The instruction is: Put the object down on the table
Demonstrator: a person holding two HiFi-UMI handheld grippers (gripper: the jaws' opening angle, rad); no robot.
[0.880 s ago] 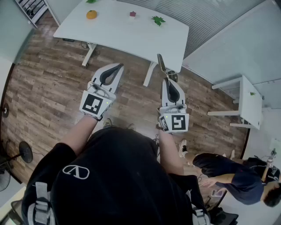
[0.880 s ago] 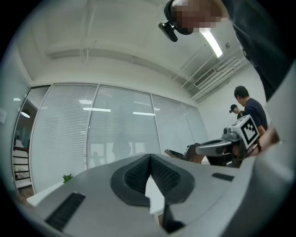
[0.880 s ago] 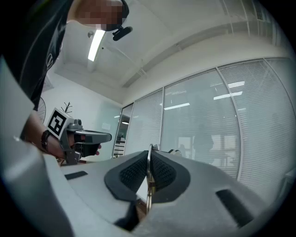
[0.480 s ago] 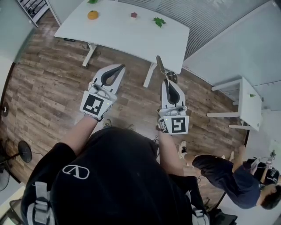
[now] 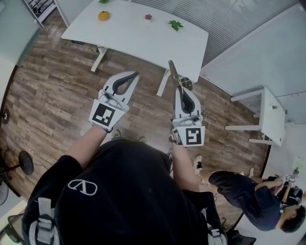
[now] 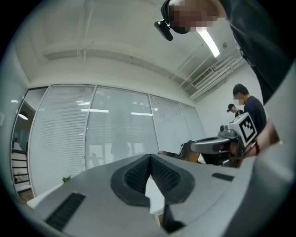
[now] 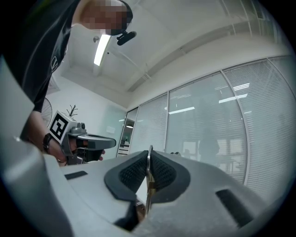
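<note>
My right gripper (image 5: 180, 89) is shut on a thin flat olive-brown object (image 5: 172, 71) that sticks out past its fingertips toward the white table (image 5: 138, 38). In the right gripper view the object (image 7: 148, 172) shows edge-on, pinched between the dark pads. My left gripper (image 5: 134, 75) is shut with nothing in it; its pads meet at the tip (image 6: 150, 159). Both grippers hang over the wooden floor, short of the table's near edge. On the table lie an orange item (image 5: 103, 16), a small red item (image 5: 148, 17) and a green leaf (image 5: 175, 25).
A small white side table (image 5: 268, 114) stands at the right. A person in dark clothes (image 5: 248, 194) crouches at the lower right. A floor fan (image 5: 25, 165) is at the left, shelving (image 5: 37, 5) at the top left. Glass walls with blinds lie beyond the table.
Both grippers have crept slightly toward the table, the right still holding the flat object. The person at the lower right has shifted pose.
</note>
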